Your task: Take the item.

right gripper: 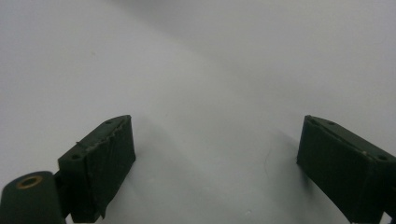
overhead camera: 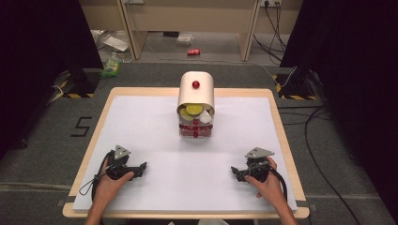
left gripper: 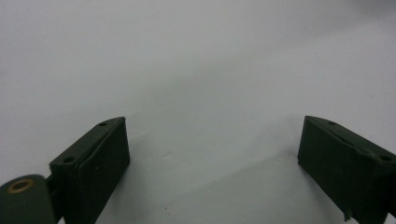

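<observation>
A small white cabinet (overhead camera: 195,91) with a rounded top and a red knob (overhead camera: 195,85) stands at the middle back of the white table surface (overhead camera: 159,136). Yellow and white pieces (overhead camera: 195,111) show in its open front, above red knobs (overhead camera: 195,127) on the lower drawers. My left gripper (overhead camera: 142,168) rests low at the front left, jaws pointing toward the table's middle, open and with nothing between them (left gripper: 212,158). My right gripper (overhead camera: 234,172) lies at the front right, mirrored, its jaws wide apart over bare white surface (right gripper: 215,158).
The table has a wooden rim (overhead camera: 281,136). Beyond it lie grey floor, black cables (overhead camera: 319,140), a red can (overhead camera: 194,52) and wooden furniture legs (overhead camera: 246,33). Dark curtains stand at both sides.
</observation>
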{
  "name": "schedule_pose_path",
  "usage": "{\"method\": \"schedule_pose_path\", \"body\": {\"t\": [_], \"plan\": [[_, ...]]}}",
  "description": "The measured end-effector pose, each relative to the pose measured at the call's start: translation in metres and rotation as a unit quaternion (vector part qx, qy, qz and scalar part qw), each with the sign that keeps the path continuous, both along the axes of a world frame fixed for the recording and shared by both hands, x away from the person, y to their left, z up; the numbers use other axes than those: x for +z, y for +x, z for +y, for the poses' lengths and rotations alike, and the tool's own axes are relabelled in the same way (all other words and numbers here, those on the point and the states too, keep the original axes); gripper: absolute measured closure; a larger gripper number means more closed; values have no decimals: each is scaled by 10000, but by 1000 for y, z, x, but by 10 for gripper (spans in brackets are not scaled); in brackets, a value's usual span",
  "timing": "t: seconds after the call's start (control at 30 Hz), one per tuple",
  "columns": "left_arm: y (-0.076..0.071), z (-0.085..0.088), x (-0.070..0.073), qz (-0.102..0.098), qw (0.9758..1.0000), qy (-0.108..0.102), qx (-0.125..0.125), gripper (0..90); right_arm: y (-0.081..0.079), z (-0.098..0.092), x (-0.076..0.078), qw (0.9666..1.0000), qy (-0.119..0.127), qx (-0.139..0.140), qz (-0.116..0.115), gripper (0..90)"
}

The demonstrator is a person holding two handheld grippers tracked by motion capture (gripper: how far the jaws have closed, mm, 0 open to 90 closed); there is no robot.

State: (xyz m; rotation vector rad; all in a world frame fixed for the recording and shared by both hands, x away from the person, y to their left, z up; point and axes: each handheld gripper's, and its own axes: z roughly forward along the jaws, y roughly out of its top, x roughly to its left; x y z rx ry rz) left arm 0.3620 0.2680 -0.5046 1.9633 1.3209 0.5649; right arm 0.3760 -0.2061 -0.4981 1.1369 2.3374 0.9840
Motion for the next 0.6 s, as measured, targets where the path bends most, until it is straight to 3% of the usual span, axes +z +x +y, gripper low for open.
{"method": "schedule_pose_path", "body": {"t": [0.47,0.6], "plan": [[0,0,0,0,10000,1,0,84,0,0,0,10000,14,-13,14,120],[0,0,0,2,10000,1,1,84,-1,2,3,9999,67,67,-102,161]]}}
